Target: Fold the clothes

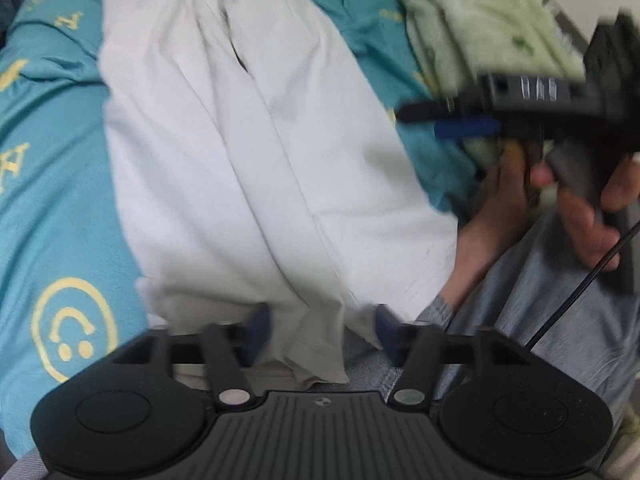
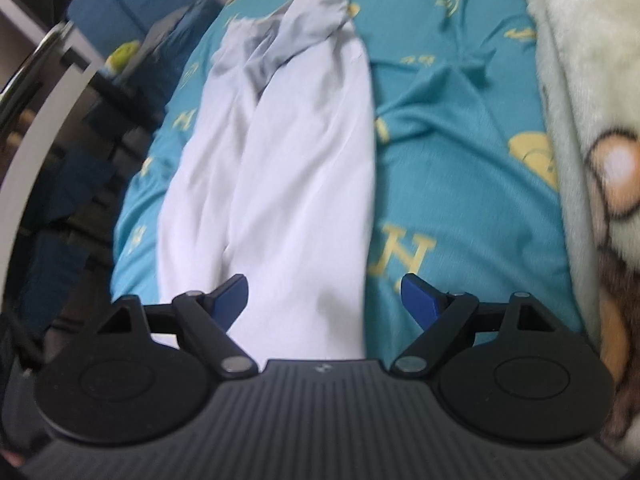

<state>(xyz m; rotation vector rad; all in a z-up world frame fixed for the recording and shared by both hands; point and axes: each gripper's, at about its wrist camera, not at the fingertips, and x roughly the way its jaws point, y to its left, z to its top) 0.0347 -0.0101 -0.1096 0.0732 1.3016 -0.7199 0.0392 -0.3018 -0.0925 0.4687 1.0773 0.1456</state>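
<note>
1. My left gripper has its blue fingers spread apart, straddling the near hem of the white trousers. Cloth lies between the pads, nothing clamped as far as I can tell.
2. My right gripper is also spread wide: one finger over the trousers' near end, the other over bare sheet. Holding nothing.
3. In the left wrist view the right gripper shows blurred, just off the trousers' right edge, gripped by the person's hand.
4. The trousers lie on the teal bedsheet, which is printed with yellow letters and smiley faces. A fluffy pale blanket sits well to the right of the trousers; a blue-grey clothed leg lies by their near right corner.
5. Long axis runs straight away from both cameras, near hem at the grippers. The far end, darker and bunched, looks like the waistband, pointing away. Not certain, soft focus.
6. Progress, my judgement: the two legs lie side by side or partly overlapped, a seam running down between them, the whole garment at full length. No crosswise fold is visible. That fits either trousers just laid out flat or ones already halved lengthwise.
7. Left to do: shortening folds along the length. Wrinkles by the far end are unsmoothed.
</note>
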